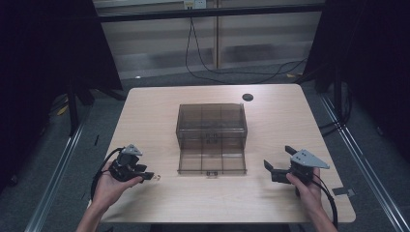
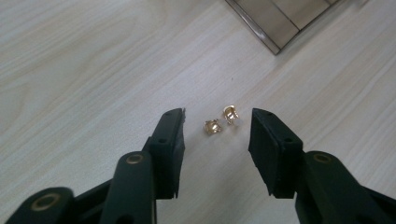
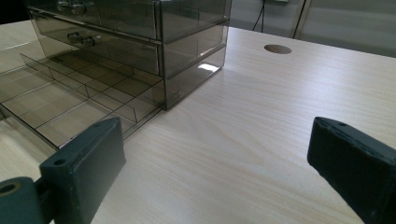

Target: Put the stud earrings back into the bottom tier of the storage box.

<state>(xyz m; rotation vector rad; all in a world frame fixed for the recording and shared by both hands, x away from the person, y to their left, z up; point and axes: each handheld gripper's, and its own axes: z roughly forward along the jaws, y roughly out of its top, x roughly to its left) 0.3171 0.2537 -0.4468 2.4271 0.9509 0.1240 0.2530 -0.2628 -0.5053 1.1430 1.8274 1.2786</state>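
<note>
flanking two shiny gold clips (image 2: pixel 222 121) on pale woodgrain: blocky black left gripper (image 2: pixel 217 135) fingers.

the 2 gold pieces (image 2: pixel 221 121) between the left gripper's jaws are too small to identify. the organizer's pulled-out drawer (image 3: pixel 70 100) is cut by the right gripper view's left edge, and its corner (image 2: pixel 280 23) by the left gripper view's top.

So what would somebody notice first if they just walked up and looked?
Probably the smoky see-through drawer box in the middle of the table, with its bottom drawer pulled out toward the person. Next, two tiny gold bits lying on the wood between the open jaws of the left gripper.
</note>
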